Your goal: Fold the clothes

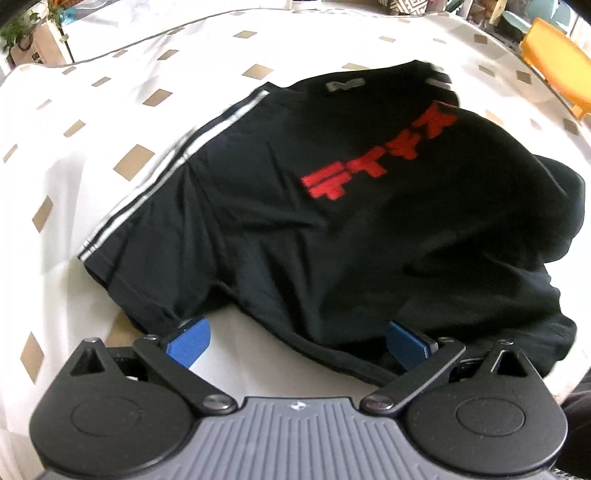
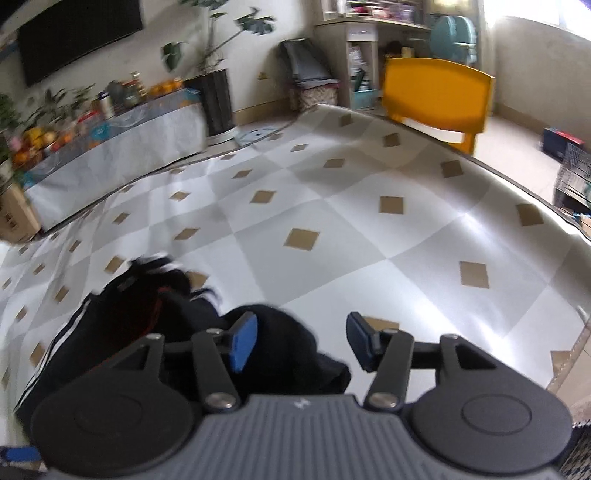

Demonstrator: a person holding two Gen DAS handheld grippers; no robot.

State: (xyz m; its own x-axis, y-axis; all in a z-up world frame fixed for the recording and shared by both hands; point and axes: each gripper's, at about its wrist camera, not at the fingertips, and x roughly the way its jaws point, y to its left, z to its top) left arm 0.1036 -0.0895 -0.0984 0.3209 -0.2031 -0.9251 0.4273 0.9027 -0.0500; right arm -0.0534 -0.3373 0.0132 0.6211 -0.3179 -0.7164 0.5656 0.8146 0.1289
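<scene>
Both your grippers hang agape, left gripper (image 1: 297, 341) straddling the near hem of the black shirt (image 1: 332, 206) bunched on the tablecloth (image 1: 92, 155), right gripper (image 2: 301, 338) poised over its side, ready to pinch

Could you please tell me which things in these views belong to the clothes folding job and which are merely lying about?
Part of the job:
black T-shirt with red lettering, lying on the patterned table
left gripper, open
right gripper, open

Just lying about:
yellow chair
potted plant
fruit on the side counter
wall screen
</scene>
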